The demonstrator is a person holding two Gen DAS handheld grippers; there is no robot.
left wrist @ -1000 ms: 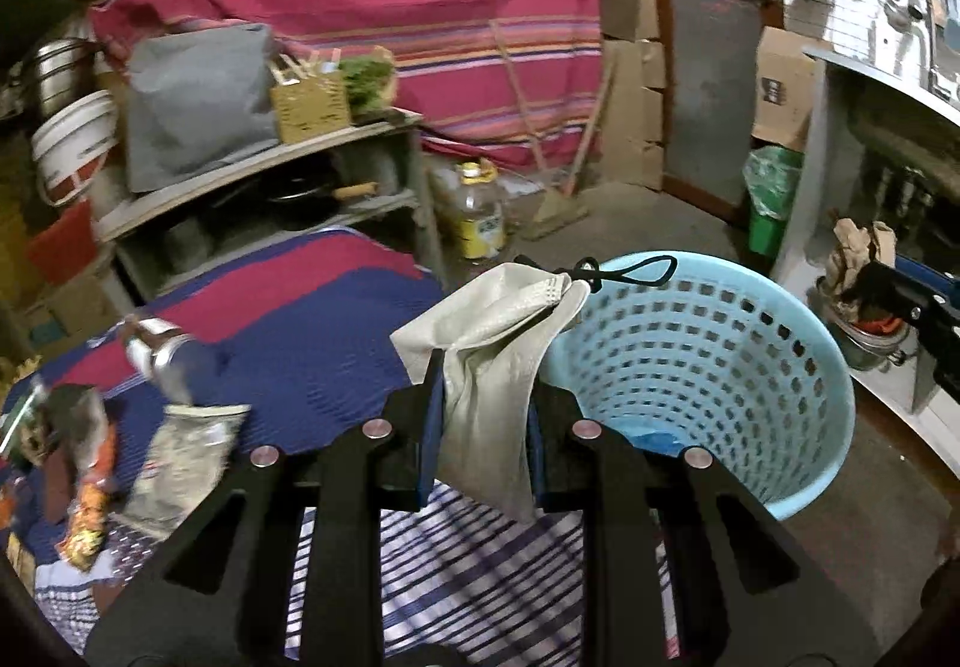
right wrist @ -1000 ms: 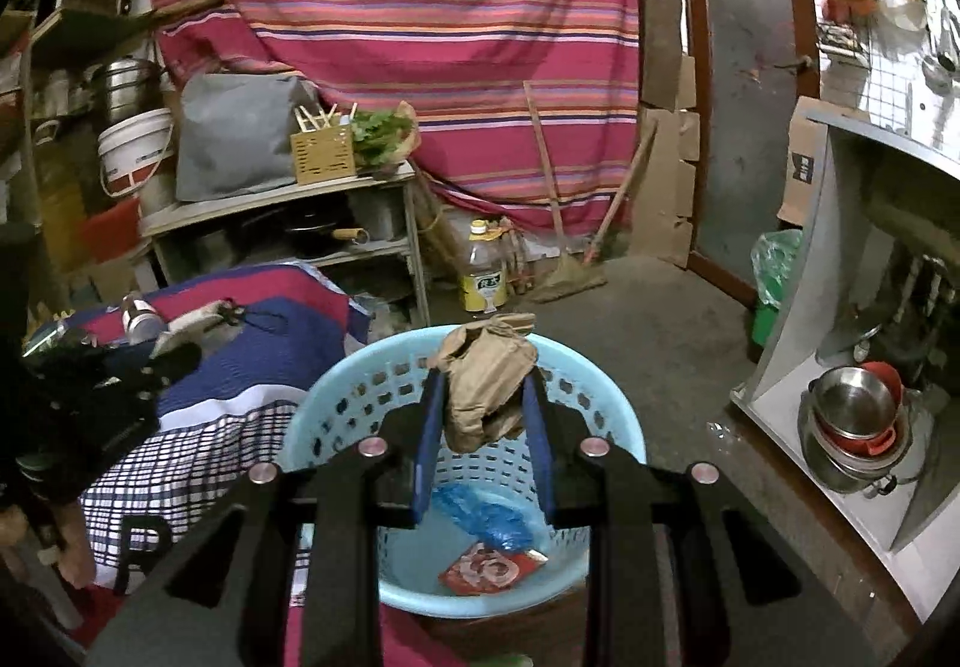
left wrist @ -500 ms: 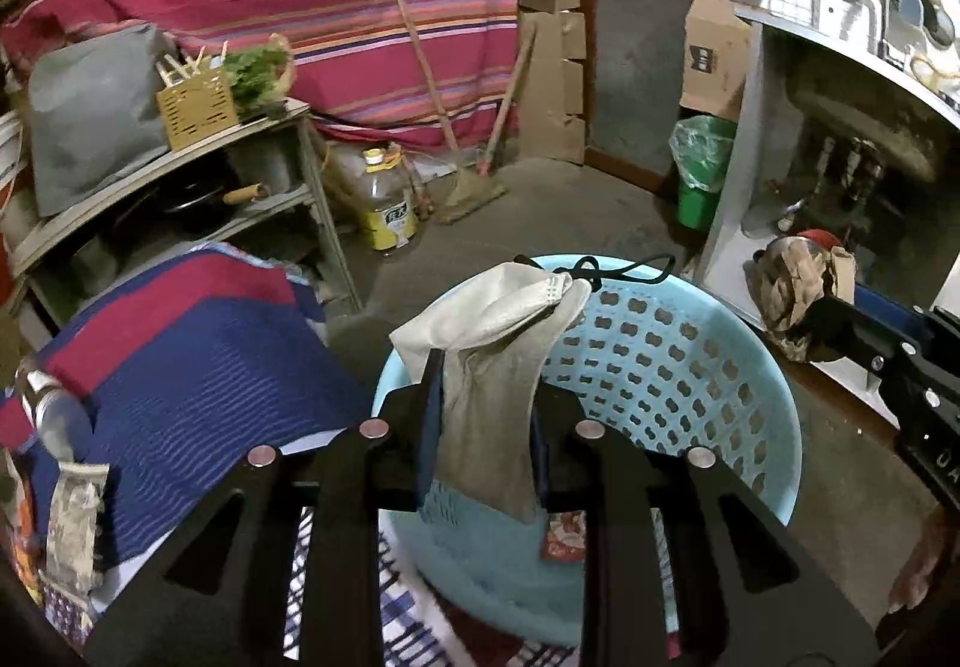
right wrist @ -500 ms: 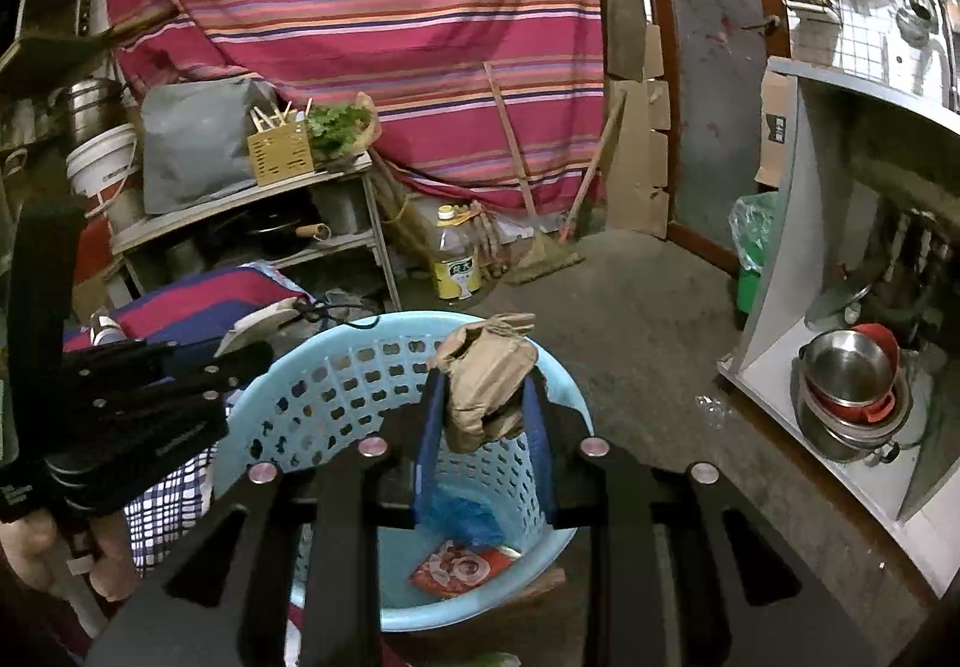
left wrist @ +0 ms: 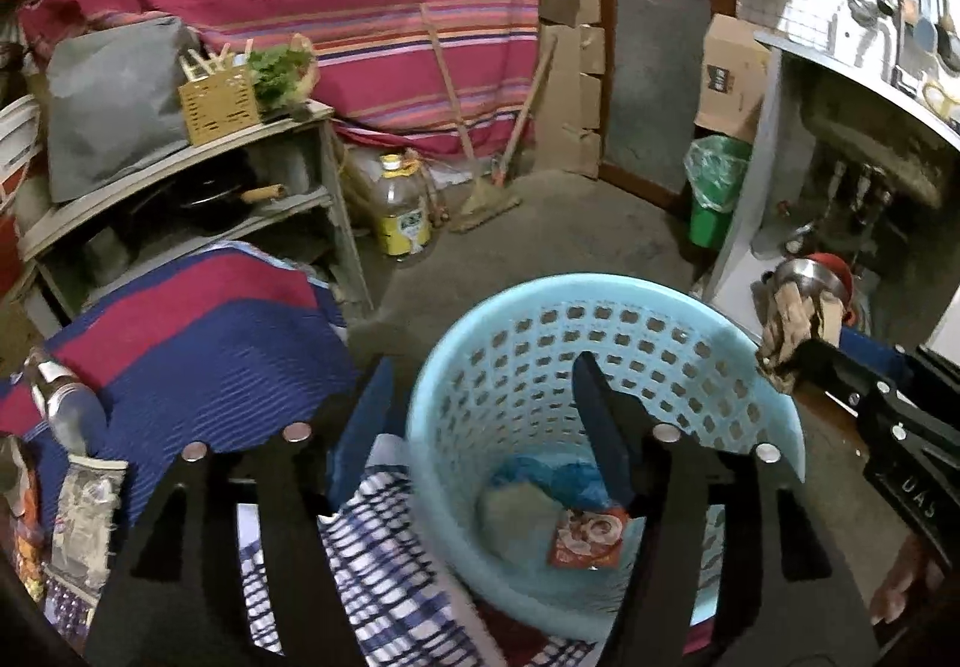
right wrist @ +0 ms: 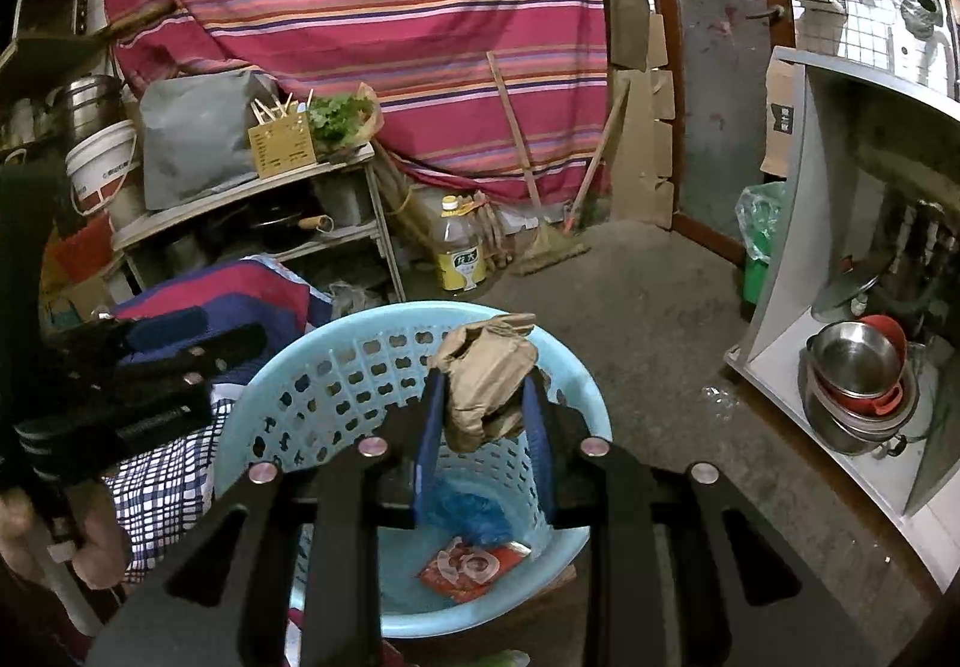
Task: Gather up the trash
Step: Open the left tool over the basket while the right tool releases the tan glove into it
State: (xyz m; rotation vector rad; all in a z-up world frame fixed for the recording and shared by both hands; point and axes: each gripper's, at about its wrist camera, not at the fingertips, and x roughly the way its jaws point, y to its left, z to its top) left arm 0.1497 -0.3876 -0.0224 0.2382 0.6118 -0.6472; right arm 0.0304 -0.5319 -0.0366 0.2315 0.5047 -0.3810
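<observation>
Your left gripper (left wrist: pixel 480 415) is spread wide and holds nothing, its fingers straddling the near rim of the light blue basket (left wrist: pixel 600 307). Your right gripper (right wrist: pixel 483 421) is clamped on a crumpled brown paper wad (right wrist: pixel 486 373), held above the basket's opening. On the basket floor lie a pale cloth bag (left wrist: pixel 516 511), a blue plastic bag (right wrist: pixel 468 511) and a red wrapper (left wrist: pixel 585 538). A checked cloth (left wrist: pixel 384 577) lies just left of the basket.

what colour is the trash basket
Light blue basket, with holes in its wall; right wrist view shows it best.
</observation>
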